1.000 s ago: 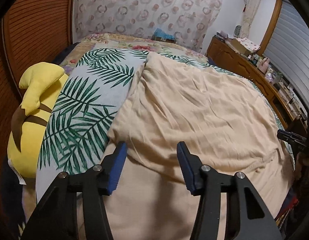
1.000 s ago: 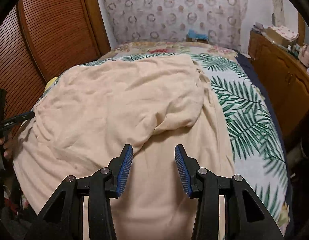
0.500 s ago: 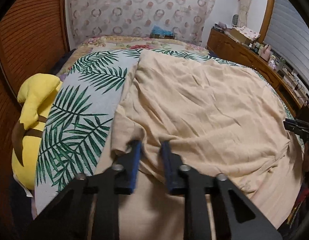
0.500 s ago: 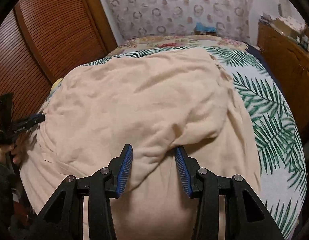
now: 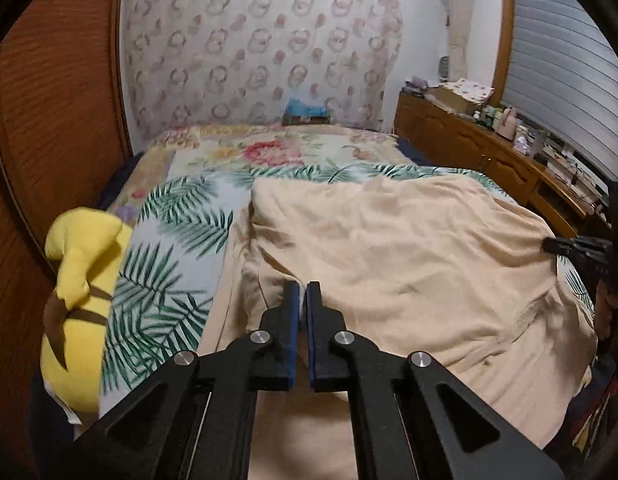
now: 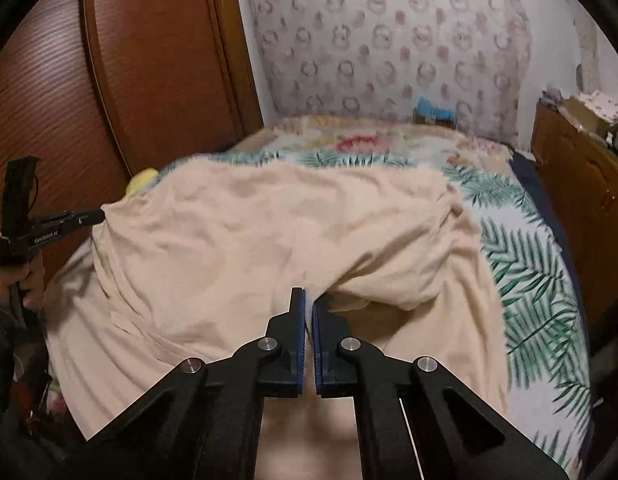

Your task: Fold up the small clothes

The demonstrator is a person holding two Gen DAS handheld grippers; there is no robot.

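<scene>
A cream garment lies spread over the leaf-print bedspread, its upper layer folded back toward the near side. My left gripper is shut on the near left edge of that upper layer and holds it raised. My right gripper is shut on the near right edge of the same layer, also raised off the layer beneath. Each gripper appears at the edge of the other's view, pinching the cloth: the right one and the left one.
A yellow plush toy lies along the bed's left side by a wooden wardrobe. A wooden dresser with clutter runs along the right. A floral quilt covers the bed's far end, below a patterned curtain.
Both grippers went from open to shut on the garment's folded edge. Both then rose, lifting the cloth edge off the lower layer.
</scene>
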